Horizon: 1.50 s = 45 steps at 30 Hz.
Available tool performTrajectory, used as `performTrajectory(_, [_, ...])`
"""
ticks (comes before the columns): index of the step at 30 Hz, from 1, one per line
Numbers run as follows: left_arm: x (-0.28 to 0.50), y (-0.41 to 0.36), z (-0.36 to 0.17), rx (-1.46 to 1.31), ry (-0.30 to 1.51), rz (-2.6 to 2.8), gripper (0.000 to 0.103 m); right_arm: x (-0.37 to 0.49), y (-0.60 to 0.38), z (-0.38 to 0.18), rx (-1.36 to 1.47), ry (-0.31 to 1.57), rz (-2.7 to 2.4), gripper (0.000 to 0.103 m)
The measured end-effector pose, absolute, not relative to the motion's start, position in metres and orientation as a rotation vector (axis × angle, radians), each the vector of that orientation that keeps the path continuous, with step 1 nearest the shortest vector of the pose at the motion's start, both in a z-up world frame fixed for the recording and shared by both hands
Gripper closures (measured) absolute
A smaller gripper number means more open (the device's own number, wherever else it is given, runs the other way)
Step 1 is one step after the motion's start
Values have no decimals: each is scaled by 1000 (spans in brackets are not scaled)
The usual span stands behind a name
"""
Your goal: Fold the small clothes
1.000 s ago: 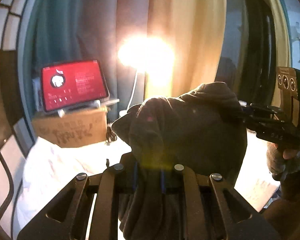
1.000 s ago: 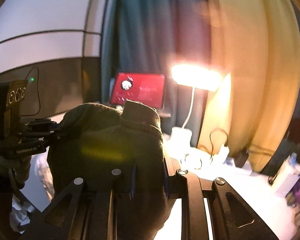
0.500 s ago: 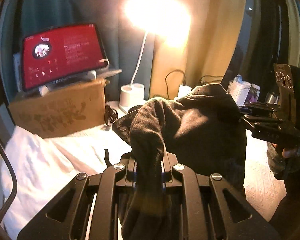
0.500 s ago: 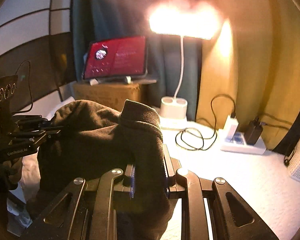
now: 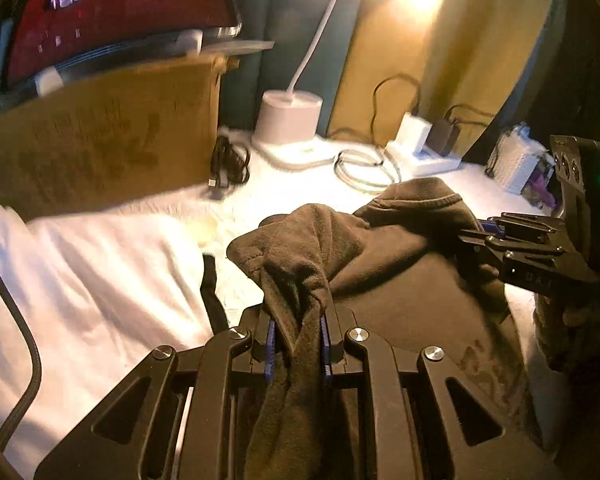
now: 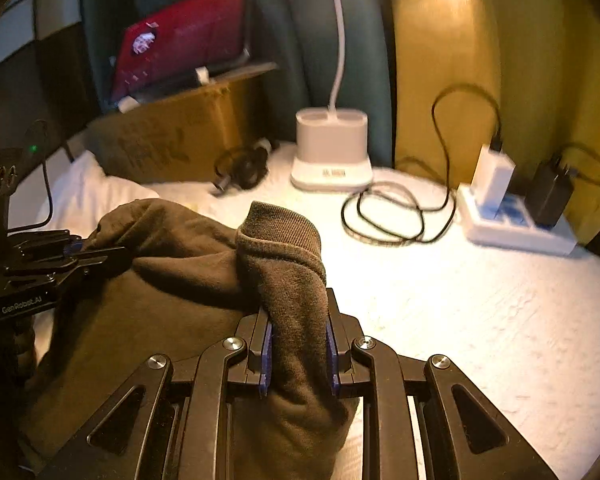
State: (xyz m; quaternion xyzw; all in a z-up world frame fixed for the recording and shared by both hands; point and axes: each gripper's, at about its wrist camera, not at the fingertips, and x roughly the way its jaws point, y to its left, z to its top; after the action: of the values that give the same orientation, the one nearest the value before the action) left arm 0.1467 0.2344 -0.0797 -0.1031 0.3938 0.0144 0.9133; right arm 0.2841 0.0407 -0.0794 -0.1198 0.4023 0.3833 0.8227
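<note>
A dark brown garment (image 5: 400, 280) with ribbed edges hangs stretched between my two grippers above the white table (image 6: 480, 312). My left gripper (image 5: 296, 320) is shut on a bunched corner of it, fabric pinched between the blue pads. My right gripper (image 6: 298, 336) is shut on the opposite corner, its ribbed cuff (image 6: 284, 228) standing up above the jaws. In the left wrist view the right gripper (image 5: 484, 236) shows at the right, gripping the cloth. In the right wrist view the left gripper (image 6: 76, 252) shows at the left. The garment's lower part is hidden below both grippers.
White cloth (image 5: 80, 280) lies at the left. At the back stand a cardboard box (image 5: 100, 140) with a red-screened tablet (image 5: 112, 12), a white lamp base (image 6: 332, 148), coiled cables (image 6: 388, 216), and a power strip (image 6: 512, 224) with chargers. A person's hand (image 5: 568, 320) holds the right gripper.
Both grippers have come down and tilted toward the table with the garment still held between them. The lamp head has slid up out of view and the tabletop now fills the frames.
</note>
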Motion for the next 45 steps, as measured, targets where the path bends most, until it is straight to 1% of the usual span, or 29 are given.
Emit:
performTrajectory(3, [153, 241, -90, -253, 861, 27, 88, 299, 41, -94, -205, 923, 813, 82])
performTrajectory(4, [154, 243, -93, -265, 874, 28, 87, 303, 40, -99, -186, 940, 815, 80])
performTrajectory(6, [155, 248, -98, -292, 902, 35, 86, 311, 35, -104, -155, 952, 802, 66])
performTrajectory(7, [155, 250, -99, -306, 912, 39, 84, 314, 31, -105, -130, 961, 797, 64])
performTrajectory(9, [155, 251, -100, -317, 921, 43, 83, 322, 21, -106, -74, 979, 795, 63])
performTrajectory(14, [156, 248, -102, -302, 937, 59, 82, 330, 7, -103, -45, 966, 765, 62])
performTrajectory(18, [157, 248, -103, -295, 946, 77, 81, 329, 6, -107, -75, 951, 755, 61])
performTrajectory(20, [158, 247, -104, -287, 952, 86, 80, 329, 8, -113, -104, 950, 744, 55])
performTrajectory(27, [158, 235, -97, -195, 946, 138, 77, 324, 6, -109, -132, 932, 718, 54])
performTrajectory(28, [157, 233, -94, -176, 940, 148, 76, 323, 4, -109, -133, 933, 712, 54])
performTrajectory(29, [155, 232, -91, -161, 934, 164, 70, 322, 3, -108, -134, 934, 706, 54])
performTrajectory(30, [153, 232, -88, -147, 928, 186, 67, 322, 1, -108, -134, 935, 701, 53])
performTrajectory(31, [151, 232, -86, -134, 924, 208, 61, 322, 0, -107, -136, 937, 694, 51])
performTrajectory(32, [150, 234, -85, -122, 921, 222, 58, 321, -3, -106, -137, 939, 680, 49])
performTrajectory(35, [145, 238, -86, -94, 924, 252, 58, 321, -9, -106, -141, 952, 639, 43])
performTrajectory(39, [140, 233, -81, -64, 919, 281, 58, 317, -20, -107, -154, 970, 609, 42])
performTrajectory(45, [122, 217, -63, -138, 849, 214, 58, 304, -35, -100, -148, 961, 586, 42])
